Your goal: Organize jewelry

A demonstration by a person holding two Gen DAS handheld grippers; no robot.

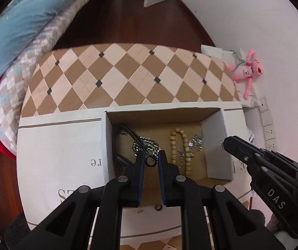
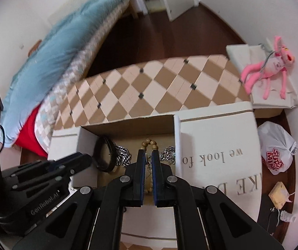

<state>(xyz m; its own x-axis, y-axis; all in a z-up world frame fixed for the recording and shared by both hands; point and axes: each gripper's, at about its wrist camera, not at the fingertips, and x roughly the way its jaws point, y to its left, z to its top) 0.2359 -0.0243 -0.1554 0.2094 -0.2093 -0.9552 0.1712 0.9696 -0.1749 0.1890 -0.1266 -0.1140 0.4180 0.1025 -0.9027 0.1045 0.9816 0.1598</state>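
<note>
An open cardboard box (image 1: 214, 150) with white flaps holds jewelry: a black band (image 1: 121, 158), a silver chain (image 1: 149, 143), a wooden bead string (image 1: 181, 145) and a silver trinket (image 1: 195, 142). My left gripper (image 1: 151, 162) hangs over the box with its jaws slightly apart around a small black ring (image 1: 150, 160). My right gripper (image 2: 147, 158) is over the bead string (image 2: 149, 142), jaws narrowly apart, with a thin silver piece (image 2: 148, 159) between them. The right gripper also shows in the left wrist view (image 1: 225, 142), and the left gripper in the right wrist view (image 2: 82, 159).
The box sits on a chequered tan and cream surface (image 1: 128, 77). A bed with blue and checked bedding (image 1: 24, 37) is on the left. A pink plush toy (image 2: 269, 70), a white plastic bag (image 2: 278, 152) and small clutter (image 2: 279, 193) lie to the right.
</note>
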